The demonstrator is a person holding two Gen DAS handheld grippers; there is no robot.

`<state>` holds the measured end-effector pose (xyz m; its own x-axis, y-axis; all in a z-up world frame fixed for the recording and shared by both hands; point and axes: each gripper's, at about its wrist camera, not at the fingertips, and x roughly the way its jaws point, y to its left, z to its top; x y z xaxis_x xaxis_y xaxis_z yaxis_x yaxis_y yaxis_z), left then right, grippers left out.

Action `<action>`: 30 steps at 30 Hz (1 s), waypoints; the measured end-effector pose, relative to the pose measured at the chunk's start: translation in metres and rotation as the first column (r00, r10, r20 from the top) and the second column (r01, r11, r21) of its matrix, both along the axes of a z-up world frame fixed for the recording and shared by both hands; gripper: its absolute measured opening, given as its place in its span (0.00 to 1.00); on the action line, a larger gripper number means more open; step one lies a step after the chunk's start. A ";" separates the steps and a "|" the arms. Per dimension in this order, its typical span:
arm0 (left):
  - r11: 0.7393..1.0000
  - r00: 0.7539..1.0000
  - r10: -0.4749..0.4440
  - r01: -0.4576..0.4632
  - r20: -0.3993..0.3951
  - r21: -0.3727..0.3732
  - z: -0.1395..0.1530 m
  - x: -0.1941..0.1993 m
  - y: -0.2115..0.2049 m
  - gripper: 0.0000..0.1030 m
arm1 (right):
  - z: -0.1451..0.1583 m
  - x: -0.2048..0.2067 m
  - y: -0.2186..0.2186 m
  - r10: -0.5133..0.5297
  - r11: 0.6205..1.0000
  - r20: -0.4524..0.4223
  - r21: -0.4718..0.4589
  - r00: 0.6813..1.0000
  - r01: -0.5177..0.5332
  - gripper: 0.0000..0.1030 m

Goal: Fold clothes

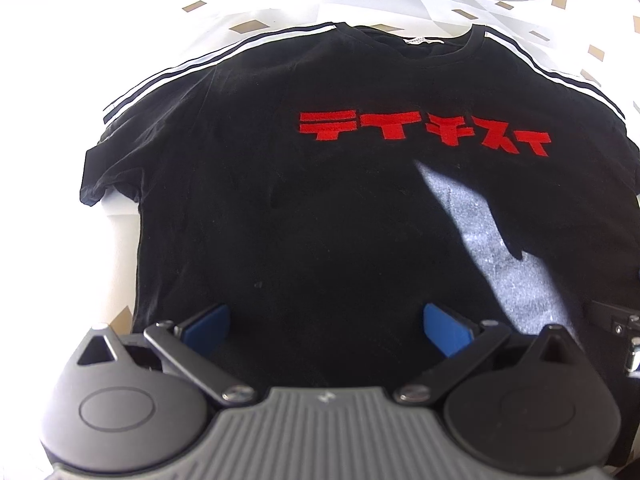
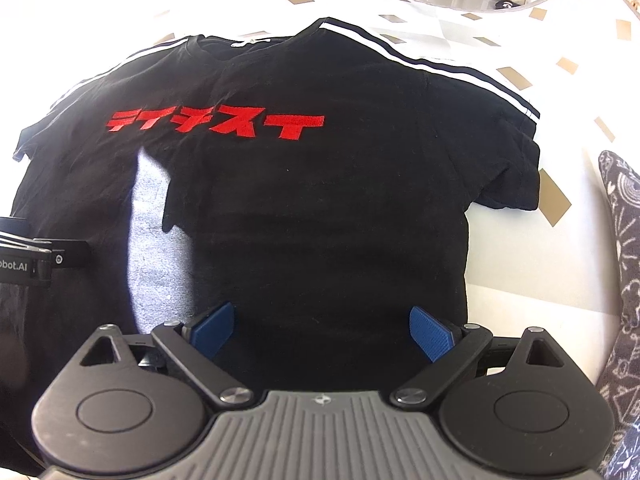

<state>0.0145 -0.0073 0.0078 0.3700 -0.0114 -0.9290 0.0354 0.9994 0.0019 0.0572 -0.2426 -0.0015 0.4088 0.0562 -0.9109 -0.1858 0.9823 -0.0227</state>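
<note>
Lying flat on a white, tan-diamond table (image 1: 400, 4), black T-shirt (image 1: 320, 208) spreads out; shiny floor beyond. Both left claw (image 1: 326, 330) and right claw (image 2: 322, 330) gape empty above its hem. Only the right view shows a patterned cushion (image 2: 624, 240).

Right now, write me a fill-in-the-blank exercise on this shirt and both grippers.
1. The black T-shirt lies spread flat with its front facing ____.
2. The lettering on its chest is ____.
3. The stripes along its shoulders are ____.
4. The left gripper and right gripper both have their fingers ____.

Missing words: up; red; white; open
</note>
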 end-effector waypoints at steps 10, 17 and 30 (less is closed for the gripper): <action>1.000 0.999 0.015 -0.016 0.031 0.004 -0.002 0.005 0.003 1.00 | -0.002 0.009 -0.001 0.018 1.000 -0.042 -0.002 0.999 -0.018 0.98; 0.999 0.999 0.034 -0.034 0.012 0.017 0.003 0.008 -0.004 1.00 | 0.005 0.015 0.002 0.033 0.999 -0.060 -0.014 0.998 -0.034 0.89; 0.998 0.999 -0.044 0.044 0.008 0.043 0.016 0.043 -0.019 1.00 | 0.025 0.042 0.016 0.132 0.991 0.068 0.024 0.989 -0.134 0.82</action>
